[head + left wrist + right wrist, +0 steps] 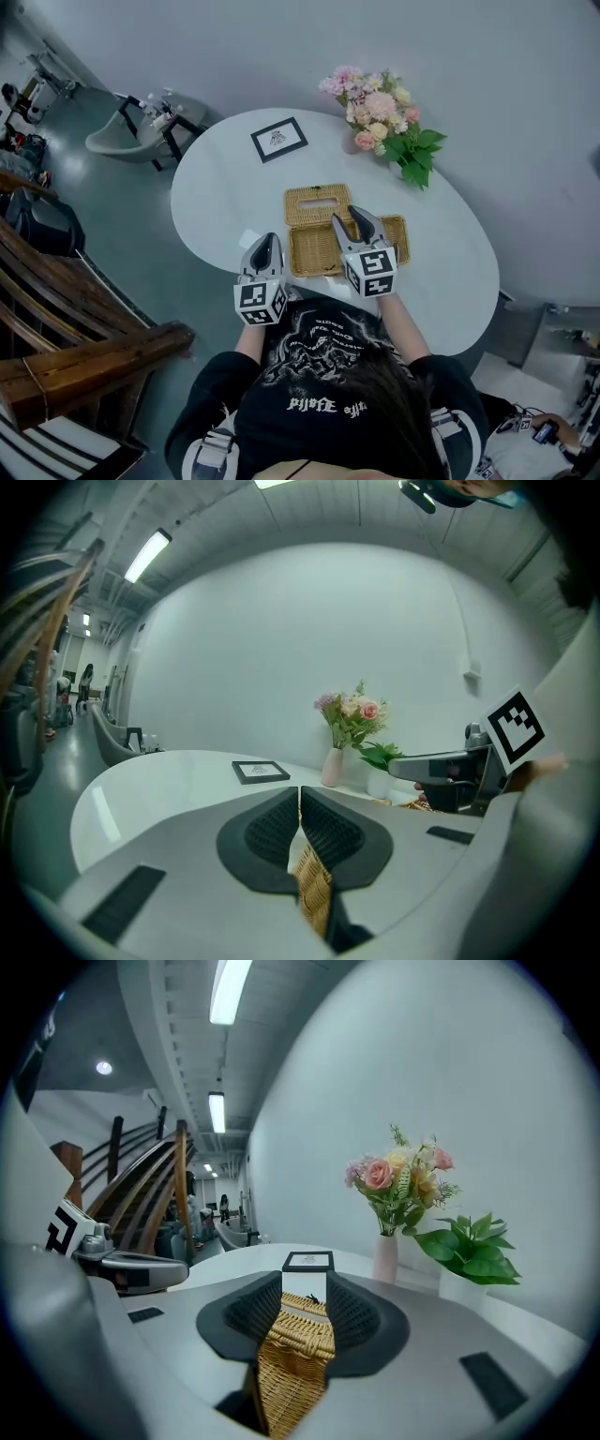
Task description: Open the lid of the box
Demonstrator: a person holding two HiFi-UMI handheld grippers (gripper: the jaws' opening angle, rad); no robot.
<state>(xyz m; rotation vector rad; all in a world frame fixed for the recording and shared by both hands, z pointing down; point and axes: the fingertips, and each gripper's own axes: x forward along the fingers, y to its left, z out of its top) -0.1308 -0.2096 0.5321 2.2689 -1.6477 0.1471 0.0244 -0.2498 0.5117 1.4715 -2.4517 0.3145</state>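
A wicker box (317,255) lies on the white oval table (225,187), near its front edge. A wicker lid (314,202) with a slot lies at the box's far left side. My right gripper (349,220) hovers over the box's right half, jaws apart, and woven wicker (298,1321) fills the gap between them. My left gripper (266,241) sits just left of the box with its pads (323,832) meeting at the tips; a strip of wicker (312,883) shows below them. The right gripper (412,766) also appears in the left gripper view.
A vase of pink flowers (373,111) and a green plant (412,155) stand at the table's far right. A small black picture frame (278,139) lies at the far left. A wooden staircase (84,347) and a grey chair (131,136) stand left of the table.
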